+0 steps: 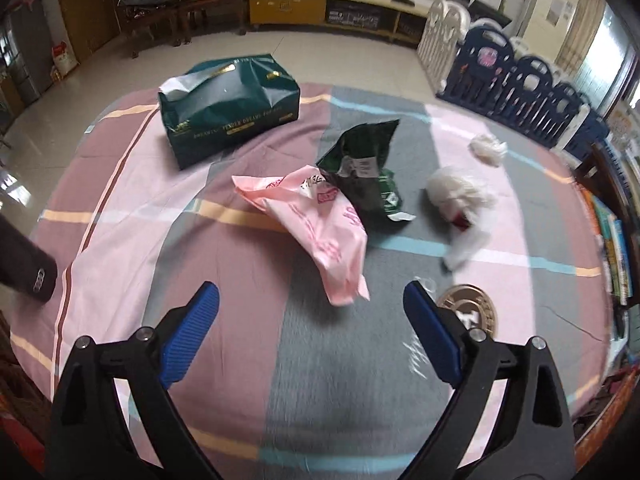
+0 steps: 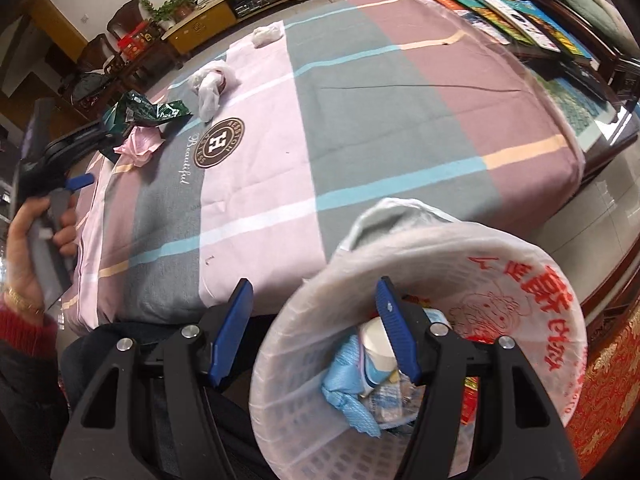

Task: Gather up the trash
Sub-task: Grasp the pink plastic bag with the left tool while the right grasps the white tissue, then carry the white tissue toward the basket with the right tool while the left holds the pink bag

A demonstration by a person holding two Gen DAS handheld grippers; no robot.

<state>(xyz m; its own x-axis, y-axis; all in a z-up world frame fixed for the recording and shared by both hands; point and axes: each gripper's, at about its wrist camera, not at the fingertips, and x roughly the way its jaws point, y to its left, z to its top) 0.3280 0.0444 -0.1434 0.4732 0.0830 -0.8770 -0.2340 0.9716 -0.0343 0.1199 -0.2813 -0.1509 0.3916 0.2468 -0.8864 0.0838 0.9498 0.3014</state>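
In the left wrist view my left gripper [image 1: 312,304] is open and empty, just short of a crumpled pink wrapper [image 1: 316,224] on the striped cloth. Behind the wrapper lies a dark green snack bag [image 1: 360,176], with a white tissue wad [image 1: 460,196] and a smaller wad [image 1: 488,148] to the right. In the right wrist view my right gripper [image 2: 316,300] is open and empty over the rim of a white lined waste basket [image 2: 520,292] that holds blue and white trash. The pink wrapper [image 2: 140,144] and green bag [image 2: 136,110] show far left, beside the left gripper [image 2: 80,180].
A large dark green tissue pack [image 1: 228,108] sits at the far left of the cloth. A round brown logo [image 1: 468,308] is printed on the cloth [image 2: 360,120]. Books [image 2: 520,20] lie along the right side. Folded playpen panels [image 1: 520,84] stand beyond.
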